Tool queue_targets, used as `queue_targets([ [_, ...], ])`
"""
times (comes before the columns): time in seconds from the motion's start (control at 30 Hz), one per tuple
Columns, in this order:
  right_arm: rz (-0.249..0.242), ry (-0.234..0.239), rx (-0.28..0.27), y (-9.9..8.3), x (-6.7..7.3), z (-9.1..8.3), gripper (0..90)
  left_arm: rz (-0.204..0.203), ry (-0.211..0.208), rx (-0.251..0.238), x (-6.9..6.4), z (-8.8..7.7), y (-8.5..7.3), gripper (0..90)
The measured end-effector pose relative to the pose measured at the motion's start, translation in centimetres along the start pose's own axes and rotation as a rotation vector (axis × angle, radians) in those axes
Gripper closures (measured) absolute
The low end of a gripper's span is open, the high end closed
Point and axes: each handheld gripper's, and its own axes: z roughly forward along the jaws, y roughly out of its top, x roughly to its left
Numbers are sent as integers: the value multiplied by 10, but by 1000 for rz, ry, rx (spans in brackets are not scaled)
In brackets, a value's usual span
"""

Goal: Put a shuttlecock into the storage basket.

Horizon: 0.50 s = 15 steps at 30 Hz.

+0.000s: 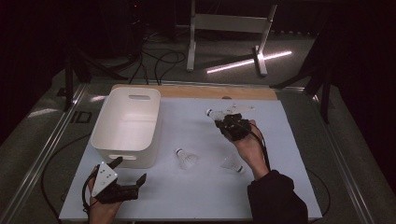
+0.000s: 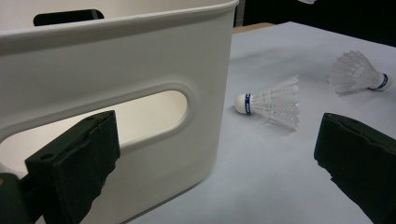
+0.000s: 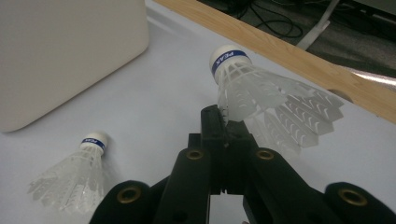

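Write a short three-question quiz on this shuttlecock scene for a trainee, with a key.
1. True or false: the right gripper is shut on a shuttlecock.
2. How many shuttlecocks lie loose on the table? A) one B) two C) four
3. What stands just beside the left gripper, and how are that gripper's jaws?

Key:
1. True; the jaws pinch the feather skirt, cork end pointing away.
2. B; one near the bin, one by the person's right hand.
3. The white bin with cut-out handles; the jaws stand wide open, holding nothing.
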Motion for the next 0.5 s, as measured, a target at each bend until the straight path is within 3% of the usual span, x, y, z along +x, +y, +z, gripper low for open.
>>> queue_targets([
  [0.5,-15,23,-13,9,11,3,899,1,0,0,0,0,0,6],
])
